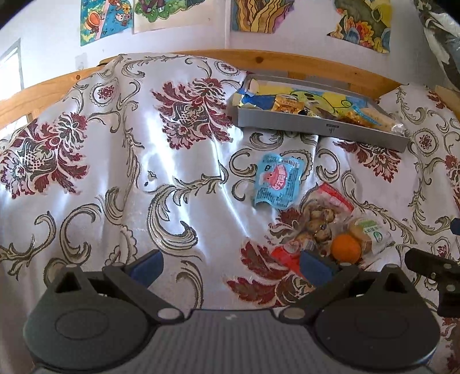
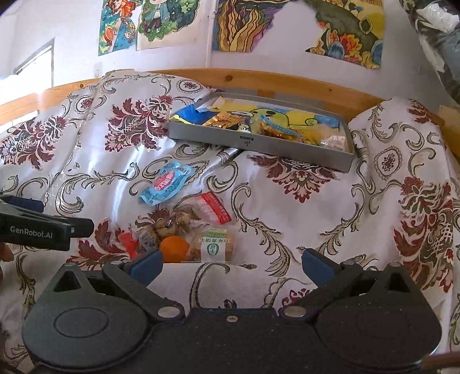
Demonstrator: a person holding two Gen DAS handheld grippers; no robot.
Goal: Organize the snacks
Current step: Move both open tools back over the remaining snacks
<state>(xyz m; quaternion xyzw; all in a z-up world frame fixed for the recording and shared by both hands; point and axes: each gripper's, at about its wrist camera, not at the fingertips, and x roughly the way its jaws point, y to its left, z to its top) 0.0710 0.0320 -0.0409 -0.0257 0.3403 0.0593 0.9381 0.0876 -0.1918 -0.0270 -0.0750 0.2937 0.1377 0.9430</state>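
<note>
While both jaws gape, the orange [image 2: 174,248] lies beside the right hand-held gripper [image 2: 231,264].

We see tray [image 2: 258,146] at 12 o'clock on cloth-covered surface [image 2: 287,207], headboard [image 2: 258,79] behind it, wrapped snacks inside tray. At 11 o'clock, nearer us than tray, flat packet [image 2: 165,188] lies alone on cloth. Nearer still, at 10 o'clock, cluster: nut bag [image 2: 184,218], round fruit [image 2: 174,248] touching it, bun pack [image 2: 214,244] just right of fruit. Posters [image 2: 258,26] on wall behind headboard. Left gripper [image 2: 43,227] at 9 o'clock.
</note>
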